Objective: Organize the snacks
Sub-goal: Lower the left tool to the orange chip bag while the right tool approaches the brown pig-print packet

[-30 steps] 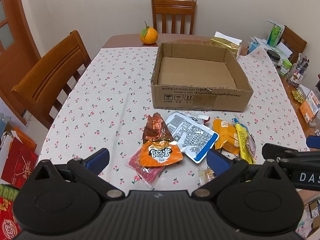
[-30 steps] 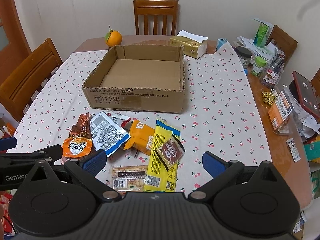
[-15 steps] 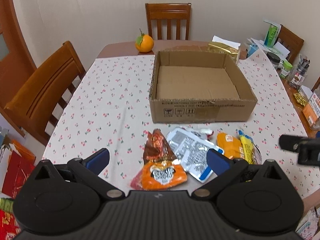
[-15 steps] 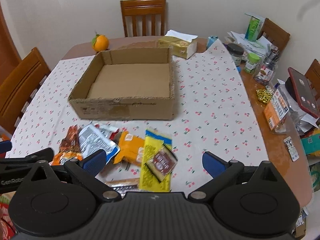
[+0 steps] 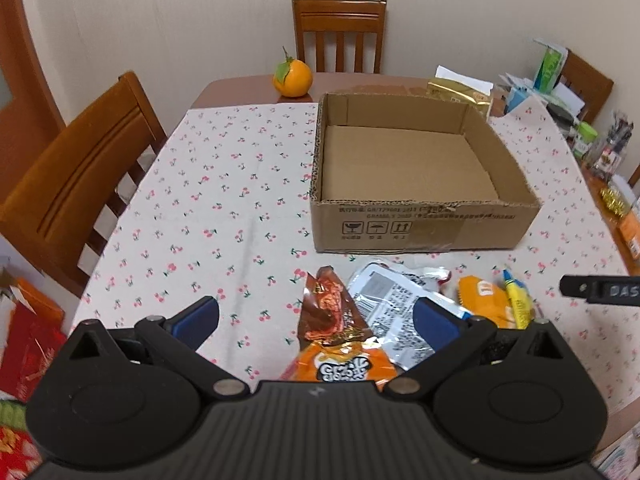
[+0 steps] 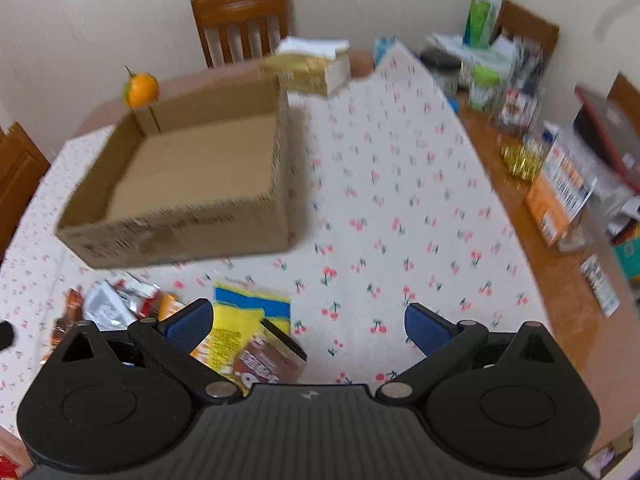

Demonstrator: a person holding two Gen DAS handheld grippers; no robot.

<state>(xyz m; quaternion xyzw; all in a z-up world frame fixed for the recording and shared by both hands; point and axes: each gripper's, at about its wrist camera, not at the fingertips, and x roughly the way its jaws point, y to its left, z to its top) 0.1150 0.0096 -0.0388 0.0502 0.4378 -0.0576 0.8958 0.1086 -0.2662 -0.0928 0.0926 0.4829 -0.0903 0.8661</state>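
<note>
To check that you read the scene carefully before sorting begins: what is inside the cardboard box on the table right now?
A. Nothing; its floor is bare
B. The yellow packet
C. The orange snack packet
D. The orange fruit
A: the cardboard box shows only its bare brown floor, while the snack packets lie on the tablecloth in front of it and the orange fruit sits behind it.

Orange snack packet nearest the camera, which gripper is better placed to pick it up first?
Probably the left gripper. Its open jaws frame the orange snack packet, which lies just ahead and below. The right gripper, also open, points at bare tablecloth, with the yellow packet off to its left side.
</note>
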